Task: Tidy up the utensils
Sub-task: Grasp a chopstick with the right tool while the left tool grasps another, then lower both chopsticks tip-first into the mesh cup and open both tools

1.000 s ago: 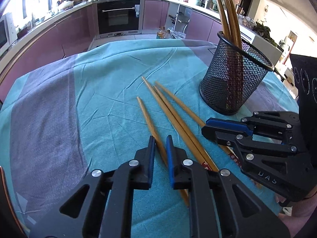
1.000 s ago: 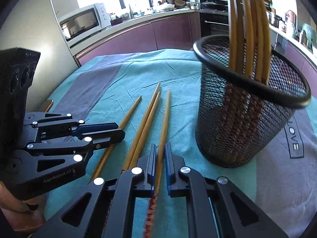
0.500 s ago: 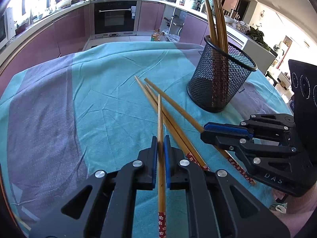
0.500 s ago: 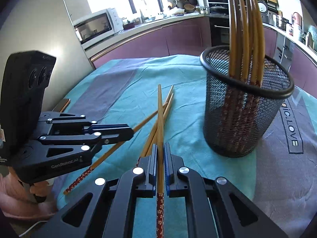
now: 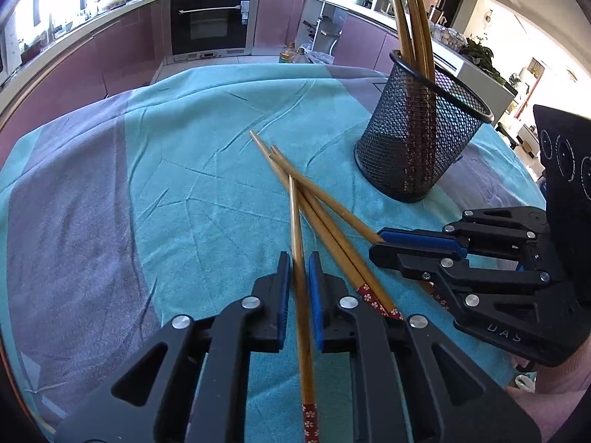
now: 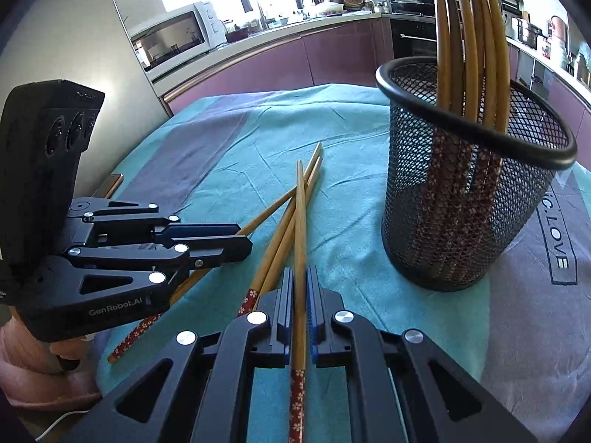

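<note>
1. Your left gripper [image 5: 297,258] has its jaws clamped on one chopstick [image 5: 300,295], tip pointing forward across the two loose chopsticks [image 5: 332,236] on the teal cloth [image 5: 184,184]
2. Your right gripper [image 6: 300,273] is clamped on its own chopstick [image 6: 301,251], its flowered red end sticking back between the fingers
3. The mesh holder [image 6: 461,229] stands upright ahead and right of your right gripper, a bundle of chopsticks [image 6: 469,48] leaning out of its rim
4. You've got bare cloth between the loose pair and the holder's base; your right-hand chopstick's tip sits well below the rim
5. Left of the left gripper, the cloth lies wide open up to the far table edge [image 5: 221,70]; the two grippers sit near each other, not touching
</note>
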A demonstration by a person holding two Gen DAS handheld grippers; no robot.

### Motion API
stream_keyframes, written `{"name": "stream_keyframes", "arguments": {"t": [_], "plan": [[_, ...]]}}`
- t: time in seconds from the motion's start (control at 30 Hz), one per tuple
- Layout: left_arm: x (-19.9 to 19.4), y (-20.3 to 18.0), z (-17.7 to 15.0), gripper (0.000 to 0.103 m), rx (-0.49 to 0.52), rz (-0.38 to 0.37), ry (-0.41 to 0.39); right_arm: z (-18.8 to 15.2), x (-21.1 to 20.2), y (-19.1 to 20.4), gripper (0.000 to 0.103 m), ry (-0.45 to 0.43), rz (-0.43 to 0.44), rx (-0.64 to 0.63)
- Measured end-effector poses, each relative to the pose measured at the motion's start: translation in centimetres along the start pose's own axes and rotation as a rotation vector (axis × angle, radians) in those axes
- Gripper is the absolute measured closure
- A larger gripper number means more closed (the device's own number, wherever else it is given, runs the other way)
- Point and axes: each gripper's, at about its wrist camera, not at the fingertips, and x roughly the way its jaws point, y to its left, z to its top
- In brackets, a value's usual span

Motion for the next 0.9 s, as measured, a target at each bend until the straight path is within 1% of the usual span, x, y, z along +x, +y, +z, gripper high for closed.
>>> {"name": "stream_keyframes", "arguments": {"t": [0.2,0.37,0.6,0.67,0.9], "plan": [[-2.1,-0.3,0.4,0.096,0.001,-0.045,-0.051,0.2,-2.9,-0.2,0.097,-0.077,-0.002,-0.002],[-5.3,-0.6,1.3,0.096,0.022,-0.111,-0.121,0.5,-6.0,-0.6,0.097,-0.158,-0.012,0.003],[-9.6,-0.9,3.0,0.096,0.047,-0.196,-0.210,1.1,-9.4,-1.5,0.097,-0.255,-0.008,0.024],[-10.7,-1.1,3.4,0.096,0.055,-0.191,-0.238,1.4,-10.2,-1.7,0.097,-0.282,-0.007,0.032],[-13.6,-1.2,5.1,0.096,0.053,-0.237,-0.312,2.5,-12.9,-2.6,0.097,-0.361,-0.006,0.040]]}}
